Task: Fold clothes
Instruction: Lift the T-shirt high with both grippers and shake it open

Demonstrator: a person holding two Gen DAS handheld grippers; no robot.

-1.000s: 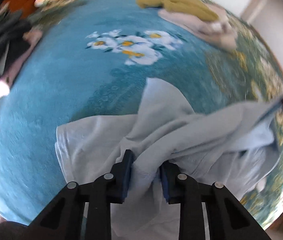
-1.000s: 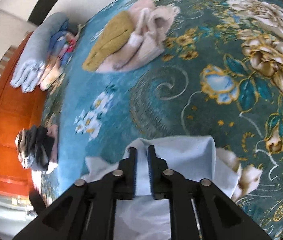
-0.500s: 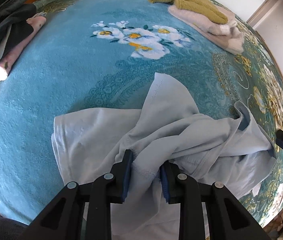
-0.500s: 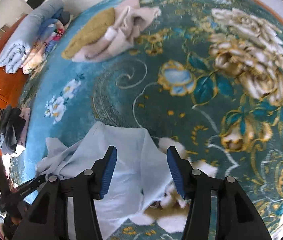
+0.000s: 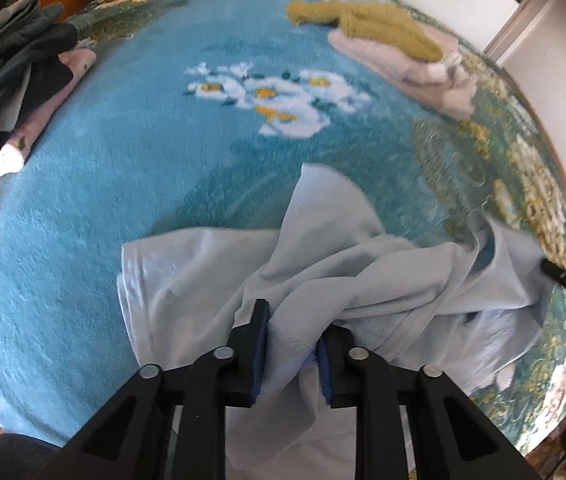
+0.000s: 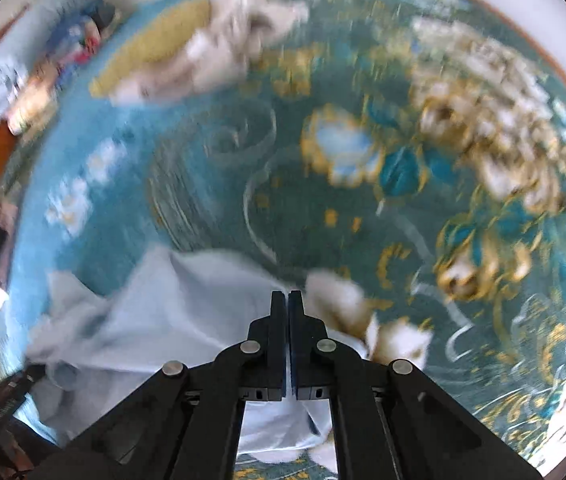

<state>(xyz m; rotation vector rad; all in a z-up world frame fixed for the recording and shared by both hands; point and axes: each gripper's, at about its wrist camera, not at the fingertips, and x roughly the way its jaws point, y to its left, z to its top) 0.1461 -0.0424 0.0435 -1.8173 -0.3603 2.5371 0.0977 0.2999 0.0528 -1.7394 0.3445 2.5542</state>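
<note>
The pale blue shirt (image 5: 323, 272) lies rumpled on the teal flowered blanket (image 5: 131, 152), filling the 6 o'clock part of both wrist views. The left gripper (image 5: 292, 344) has just been closing and pinches a bunched fold of it, while the right gripper (image 6: 287, 300) has its jaws pressed together at the shirt's edge, which seems caught between them. At 1 o'clock in the left view lies a pink and mustard pile (image 5: 395, 48), at 10 o'clock a dark pile (image 5: 15, 92).

Right wrist view is smeared by motion blur: the folded piles (image 6: 187, 60) beyond the right gripper (image 6: 287, 300) lose all detail. Whether cloth sits between its closed tips cannot be told. The pale blue shirt (image 5: 363, 272) runs under the left gripper (image 5: 292, 322), cut off below
</note>
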